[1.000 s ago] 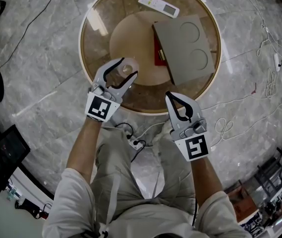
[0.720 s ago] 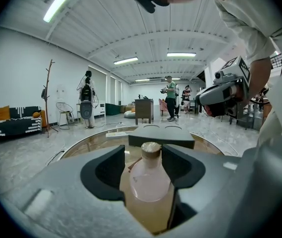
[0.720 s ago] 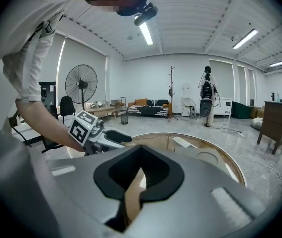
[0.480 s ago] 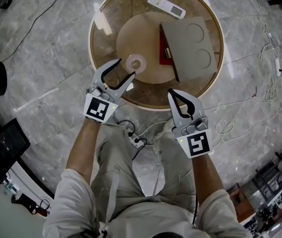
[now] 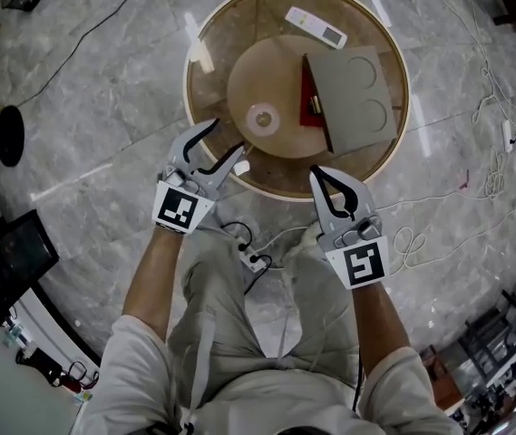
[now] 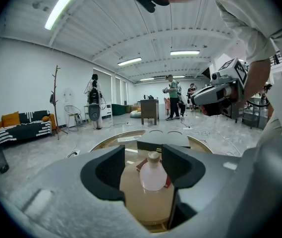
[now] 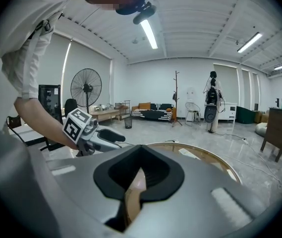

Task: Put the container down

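Both grippers held nothing: the left gripper point(image 5: 223, 140) with jaws spread just short of the container point(image 5: 262, 119), the right gripper point(image 5: 320, 174) with jaws pinched together. The container stood upright on the wooden centre of the table point(image 5: 205, 98), free of both, as the task wants. Any move to come seemingly called only for keeping clear of it.

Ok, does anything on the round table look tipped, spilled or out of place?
Nothing stands out. The clear cork-stoppered glass bottle stands upright on the round glass table, apart from the open left tongs.
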Tool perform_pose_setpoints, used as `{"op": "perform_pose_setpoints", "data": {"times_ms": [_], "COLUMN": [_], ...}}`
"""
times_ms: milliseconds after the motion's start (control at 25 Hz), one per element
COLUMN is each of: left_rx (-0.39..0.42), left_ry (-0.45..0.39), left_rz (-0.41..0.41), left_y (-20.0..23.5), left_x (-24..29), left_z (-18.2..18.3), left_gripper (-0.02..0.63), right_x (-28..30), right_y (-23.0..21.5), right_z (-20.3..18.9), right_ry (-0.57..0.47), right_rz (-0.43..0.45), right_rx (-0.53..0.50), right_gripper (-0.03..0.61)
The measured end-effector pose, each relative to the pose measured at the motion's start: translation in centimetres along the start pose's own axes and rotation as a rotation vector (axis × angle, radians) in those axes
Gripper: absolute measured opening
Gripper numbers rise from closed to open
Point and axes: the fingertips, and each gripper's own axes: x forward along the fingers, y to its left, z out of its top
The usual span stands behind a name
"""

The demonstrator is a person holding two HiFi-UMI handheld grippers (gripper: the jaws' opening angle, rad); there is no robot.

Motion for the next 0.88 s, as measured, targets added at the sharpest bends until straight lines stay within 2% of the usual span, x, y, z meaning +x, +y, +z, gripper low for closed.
{"op": "perform_pose_setpoints", "data": {"times_ms": [160, 200, 280, 320, 880], "left_rx": [0.015, 0.018, 0.009, 0.006, 0.036], "left_ry": [-0.013, -0.021, -0.033, -0.035, -0.029], "left_rz": [0.024, 0.033, 0.043, 0.042, 0.033], "left_y": [0.1, 0.1, -0.1, -0.3, -1.7], "left_x": [-1.9, -2.5, -3.5, -3.9, -5.9], "left_z": [1.5, 1.9, 2.8, 3.2, 6.5], "left_gripper": [0.223, 0.184, 0.015, 0.002, 0.002], "right_x": [-0.2, -0.3, -0.4, -0.5, -2.0], "right_y": [0.4, 0.5, 0.6, 0.7, 1.4], "right_z": [1.0, 1.3, 1.7, 1.9, 3.6], "right_ry": [-0.01, -0.013, -0.017, -0.019, -0.04], "right_rz": [0.002, 0.002, 0.003, 0.002, 0.016], "right_rx": [-0.005, -0.006, -0.009, -0.007, 0.017], "right_gripper": [0.003, 0.003, 0.003, 0.003, 0.005]}}
